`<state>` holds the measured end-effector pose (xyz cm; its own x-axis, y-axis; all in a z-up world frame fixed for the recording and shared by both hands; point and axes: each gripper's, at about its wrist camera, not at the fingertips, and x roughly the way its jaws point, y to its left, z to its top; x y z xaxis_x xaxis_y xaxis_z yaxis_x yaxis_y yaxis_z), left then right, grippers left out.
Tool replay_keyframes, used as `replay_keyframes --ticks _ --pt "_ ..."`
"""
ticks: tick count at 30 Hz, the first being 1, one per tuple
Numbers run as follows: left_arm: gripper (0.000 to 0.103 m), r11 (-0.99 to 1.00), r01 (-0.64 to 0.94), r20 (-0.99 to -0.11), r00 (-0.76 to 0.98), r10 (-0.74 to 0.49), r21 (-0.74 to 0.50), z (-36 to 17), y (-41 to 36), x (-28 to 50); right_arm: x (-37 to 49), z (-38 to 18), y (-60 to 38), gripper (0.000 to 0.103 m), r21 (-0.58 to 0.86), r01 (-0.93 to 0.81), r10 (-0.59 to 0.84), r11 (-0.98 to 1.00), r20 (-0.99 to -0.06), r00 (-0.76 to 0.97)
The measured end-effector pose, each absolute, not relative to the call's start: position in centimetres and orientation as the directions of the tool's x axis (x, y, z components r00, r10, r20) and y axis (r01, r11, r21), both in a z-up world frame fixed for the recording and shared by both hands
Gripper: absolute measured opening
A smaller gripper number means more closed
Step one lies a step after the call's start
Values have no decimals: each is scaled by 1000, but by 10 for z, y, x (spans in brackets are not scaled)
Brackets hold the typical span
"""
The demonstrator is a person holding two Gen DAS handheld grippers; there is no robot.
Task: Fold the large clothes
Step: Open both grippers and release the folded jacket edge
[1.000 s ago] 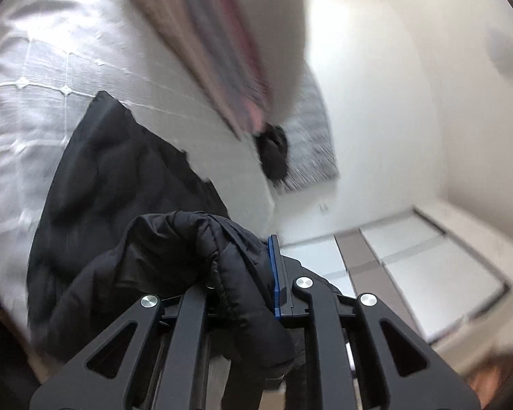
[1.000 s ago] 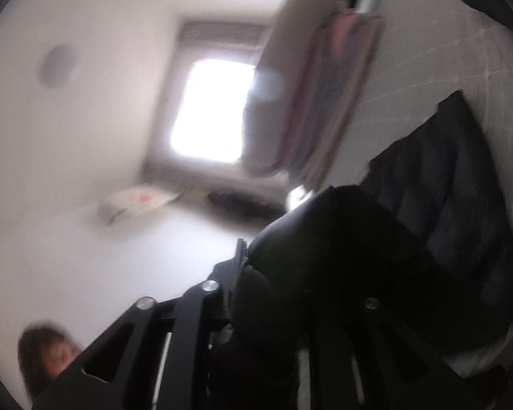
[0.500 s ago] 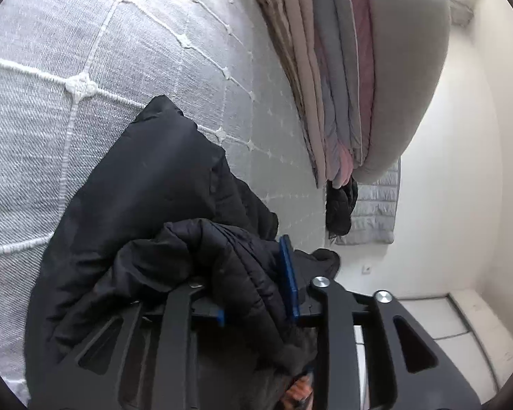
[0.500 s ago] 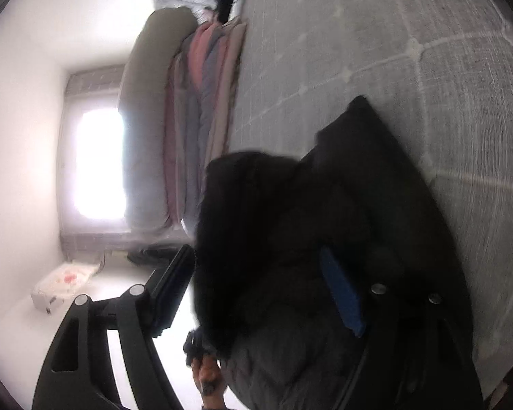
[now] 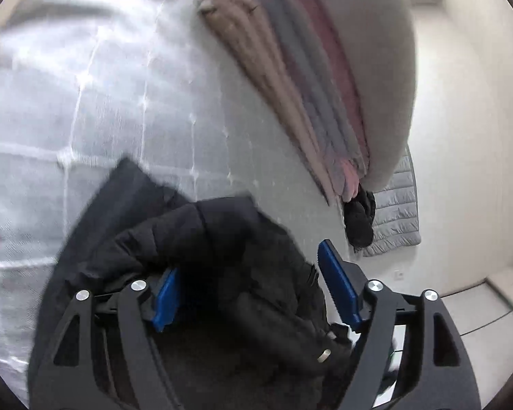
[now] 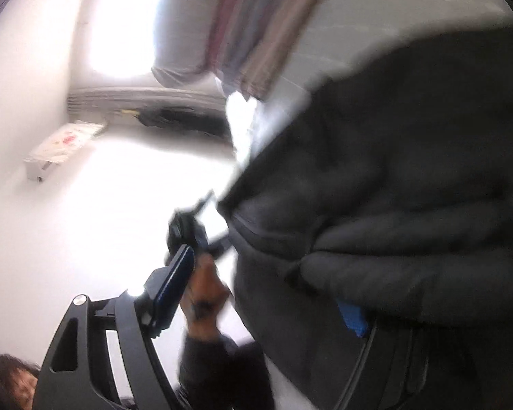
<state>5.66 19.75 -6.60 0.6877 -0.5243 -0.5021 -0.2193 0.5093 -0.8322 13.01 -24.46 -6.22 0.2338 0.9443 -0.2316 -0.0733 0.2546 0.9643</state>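
A black puffer jacket (image 5: 201, 239) lies bunched on the grey quilted bed cover (image 5: 85, 102). My left gripper (image 5: 249, 263) straddles its top fold and its jaws are opening. The blue pads (image 5: 337, 290) stand wide, and the right-hand one is clear of the cloth. In the right wrist view the jacket (image 6: 393, 188) fills the right half. My right gripper (image 6: 266, 280) is open. Its left pad (image 6: 174, 283) is bare, and the other pad (image 6: 352, 317) is half hidden under draped cloth.
Folded quilts (image 5: 307, 85) and a big grey bolster (image 5: 376, 68) are stacked at the far side of the bed. A grey quilted garment (image 5: 396, 212) and a black one (image 5: 359, 218) hang past them. A person's hand (image 6: 205, 294) is beside my right gripper. A bright window (image 6: 126, 20) glares.
Both grippers were shut on bunches of the jacket and have let go. The right opened first, then the left. The right view swung sideways along the jacket.
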Motion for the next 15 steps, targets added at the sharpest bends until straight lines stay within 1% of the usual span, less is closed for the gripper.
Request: replay_keyframes --ticks 2,4,5,7,8,12,15 --pt "74 503 -190 -469 717 -515 -843 -57 202 56 146 -67 -251 76 973 -62 930 224 -194 311" --pt "76 500 -174 -450 734 -509 -848 -50 204 56 171 -83 -261 76 970 19 891 242 -230 391" --pt "77 518 -176 -457 745 -486 -837 -46 206 57 180 -95 -265 76 963 72 866 261 -267 423" --pt "79 566 -183 -478 766 -431 -804 -37 211 53 183 -109 -267 76 957 123 851 261 -288 439" --pt "79 574 -177 -477 767 -429 -799 -34 211 56 182 -110 -266 76 958 119 851 260 -286 441" --pt "79 571 -123 -457 743 -489 -811 -34 205 58 152 -87 -252 76 956 -20 870 293 -257 422" --pt "79 549 -50 -431 681 -592 -834 -38 185 65 118 -68 -255 76 923 -105 865 369 -301 401"
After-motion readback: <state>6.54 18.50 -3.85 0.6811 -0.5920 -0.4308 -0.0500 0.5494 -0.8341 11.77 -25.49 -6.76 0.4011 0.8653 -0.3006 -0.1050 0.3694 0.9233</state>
